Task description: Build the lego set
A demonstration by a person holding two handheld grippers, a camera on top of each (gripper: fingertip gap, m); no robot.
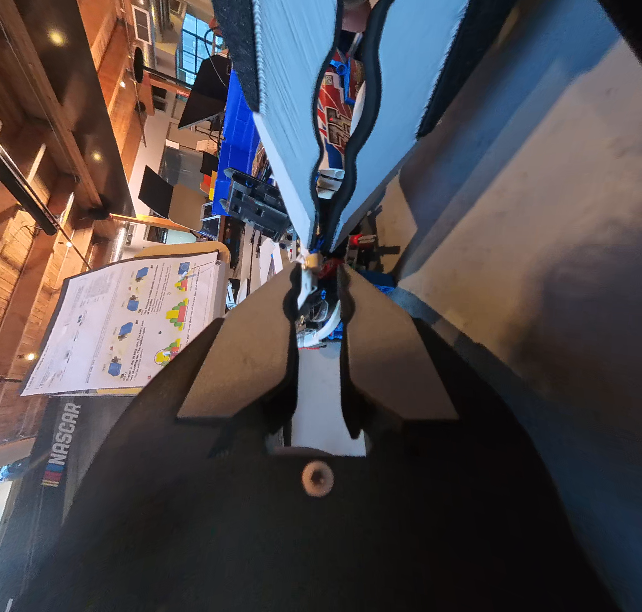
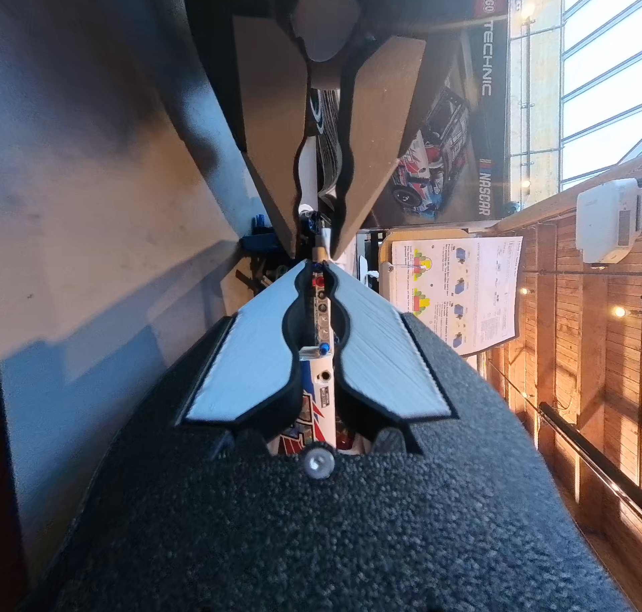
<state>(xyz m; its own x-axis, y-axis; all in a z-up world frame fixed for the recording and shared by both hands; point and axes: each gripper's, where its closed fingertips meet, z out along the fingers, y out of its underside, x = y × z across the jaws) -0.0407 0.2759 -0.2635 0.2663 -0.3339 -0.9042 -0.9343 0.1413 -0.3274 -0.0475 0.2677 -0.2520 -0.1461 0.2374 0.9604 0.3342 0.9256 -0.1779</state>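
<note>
the tan left gripper (image 1: pixel 318 265) and ribbed pale-blue right gripper (image 2: pixel 318 265) meet tip to tip, wavy-edged jaws of each clamped on the slim white-and-blue lego car body (image 2: pixel 321 369) held between them.

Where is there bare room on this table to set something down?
The bare tabletop is free, bordered by the loose parts near the claw tips. It is crowded where the left claw and right claw meet on the lego model, and by the set box and instruction sheet.
</note>
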